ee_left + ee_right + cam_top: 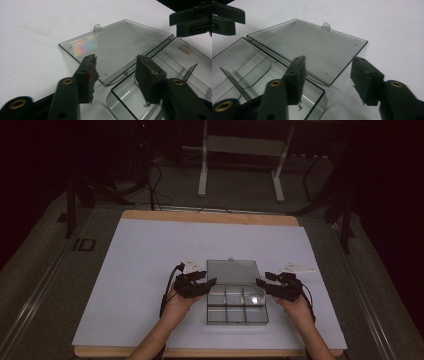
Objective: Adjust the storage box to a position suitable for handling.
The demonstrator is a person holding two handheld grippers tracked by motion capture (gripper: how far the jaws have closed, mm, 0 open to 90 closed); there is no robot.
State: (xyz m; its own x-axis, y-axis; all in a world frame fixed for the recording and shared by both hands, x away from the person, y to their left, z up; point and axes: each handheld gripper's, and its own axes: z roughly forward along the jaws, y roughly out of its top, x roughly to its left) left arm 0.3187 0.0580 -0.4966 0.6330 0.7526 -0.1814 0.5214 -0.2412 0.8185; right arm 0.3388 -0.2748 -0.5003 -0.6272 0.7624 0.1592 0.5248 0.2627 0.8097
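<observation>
1. Clear plastic compartment box (237, 306) sits at 6 o'clock on the white sheet (150, 265), just ahead of the person's hands. Its lid (233, 271) is swung fully back and lies flat on the sheet at the box's 12 o'clock side, latch tab (230, 260) pointing away.
2. Left gripper (210, 282) at the box's 9 o'clock corner: jaws about half apart, straddling the hinge corner, pads not pressing on it; holds nothing.
3. Right gripper (259, 282) at the 3 o'clock corner: jaws parted likewise, around the hinge-end corner, nothing gripped.
4. Judgement: opening looks done. Compartments appear empty, dividers (234, 82) standing. What is left, if anything, would be filling or reclosing; nothing to load lies on the sheet.
5. Surface: white sheet over a wooden tabletop (210, 216), unmarked.
6. Room: dim; grey floor, a white table frame (240, 165) at 12 o'clock, dark stands and cables at 10 and 2 o'clock.
</observation>
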